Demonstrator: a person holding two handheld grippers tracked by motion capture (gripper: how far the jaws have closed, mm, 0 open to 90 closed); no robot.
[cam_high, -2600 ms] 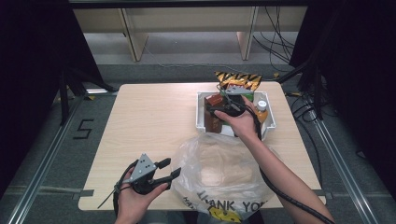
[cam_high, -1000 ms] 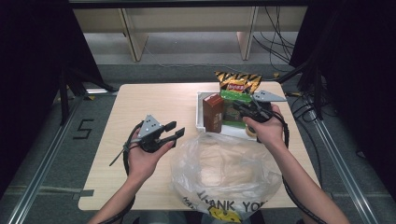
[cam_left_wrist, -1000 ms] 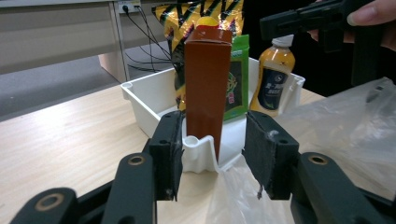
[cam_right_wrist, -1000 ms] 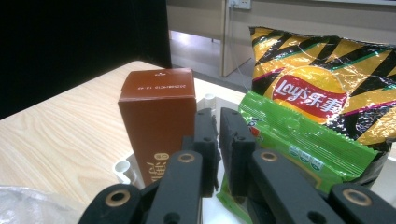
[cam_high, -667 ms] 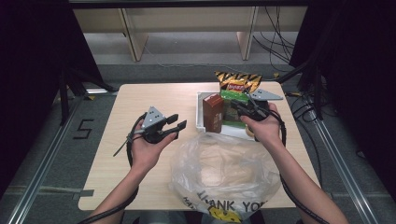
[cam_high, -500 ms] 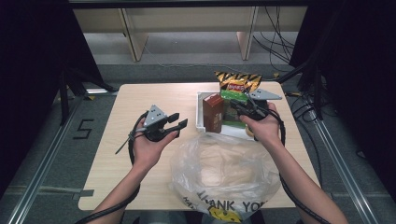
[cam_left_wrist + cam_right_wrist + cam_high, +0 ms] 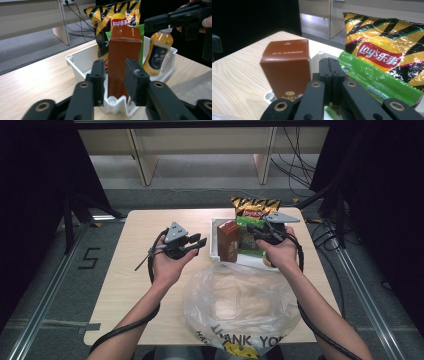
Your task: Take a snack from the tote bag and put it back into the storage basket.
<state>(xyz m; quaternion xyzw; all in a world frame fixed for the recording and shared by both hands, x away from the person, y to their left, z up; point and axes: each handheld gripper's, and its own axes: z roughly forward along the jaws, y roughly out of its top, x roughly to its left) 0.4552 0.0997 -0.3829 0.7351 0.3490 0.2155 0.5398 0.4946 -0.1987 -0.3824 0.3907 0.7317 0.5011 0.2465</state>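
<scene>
In the high view, the left gripper hovered over the bare left half of the tabletop, pointing right toward the white tray and stopping just short of its near wall. Its jaws stood partly apart and had just been closing, with nothing between the pads. The left gripper view looked along those jaws and framed the brown carton in the gap, still beyond the fingertips and standing upright inside the tray. That view also revealed an orange bottle with a white cap leaning in the tray's far corner, which the right hand largely covered from above.

Right of the carton in the high view lay a green packet, and behind it a yellow-and-black chip bag stood against the tray's back edge. The right gripper reached in from the right, its jaws pressed together on the edge of the green packet. The right gripper view showed this best: the two black jaws met with the green packet pinched at their base, the chip bag close behind and the carton just to the left.

Nearest the person, a crumpled clear plastic bag lay on the tabletop, its printed lettering readable from above.
</scene>
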